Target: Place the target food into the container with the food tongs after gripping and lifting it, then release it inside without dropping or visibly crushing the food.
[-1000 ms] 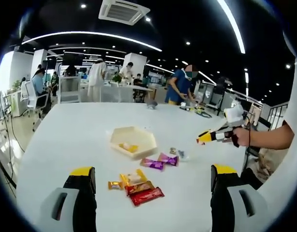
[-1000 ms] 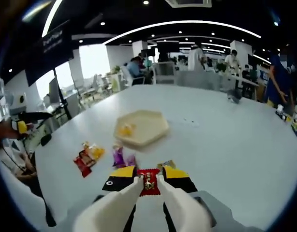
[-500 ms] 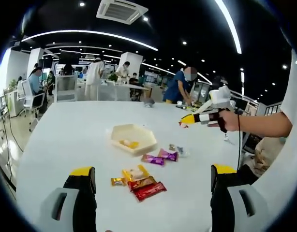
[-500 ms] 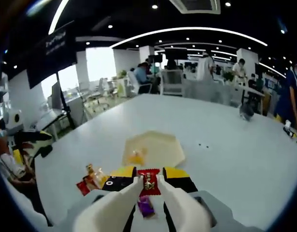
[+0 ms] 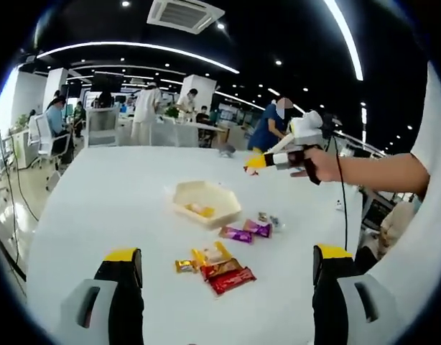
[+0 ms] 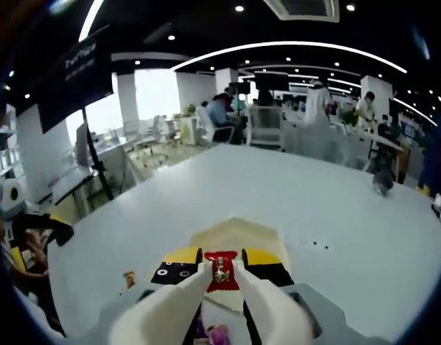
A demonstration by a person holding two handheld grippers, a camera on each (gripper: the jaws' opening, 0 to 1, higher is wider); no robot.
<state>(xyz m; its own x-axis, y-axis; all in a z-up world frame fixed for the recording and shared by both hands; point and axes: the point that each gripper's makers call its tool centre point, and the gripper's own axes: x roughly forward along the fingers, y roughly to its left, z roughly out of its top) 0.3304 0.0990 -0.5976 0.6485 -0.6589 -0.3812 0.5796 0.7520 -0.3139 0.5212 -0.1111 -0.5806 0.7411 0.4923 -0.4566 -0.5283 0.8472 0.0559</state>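
Observation:
A cream hexagonal tray [image 5: 219, 199] lies mid-table with a yellow sweet [image 5: 203, 210] inside. Nearer me lie loose wrapped sweets: two purple ones [image 5: 237, 234], red ones [image 5: 231, 280] and orange-yellow ones [image 5: 206, 256]. My left gripper [image 5: 228, 253] stands wide open and holds nothing, low at the near side of the table. A hand holds my right gripper [image 5: 248, 167] in the air, above and just right of the tray. In its own view the right gripper [image 6: 220, 277] is shut on a red wrapped sweet [image 6: 220, 267], with the tray [image 6: 238, 231] just beyond the jaws.
The white table [image 5: 98, 194] is broad, with bare room left of the tray. A purple sweet [image 6: 217, 335] and a small orange one [image 6: 128, 277] lie below the right gripper. People, desks and chairs [image 5: 102, 129] stand past the far edge.
The right gripper has lifted and travelled left toward the tray, still shut on the red sweet. The left gripper stays open and almost still.

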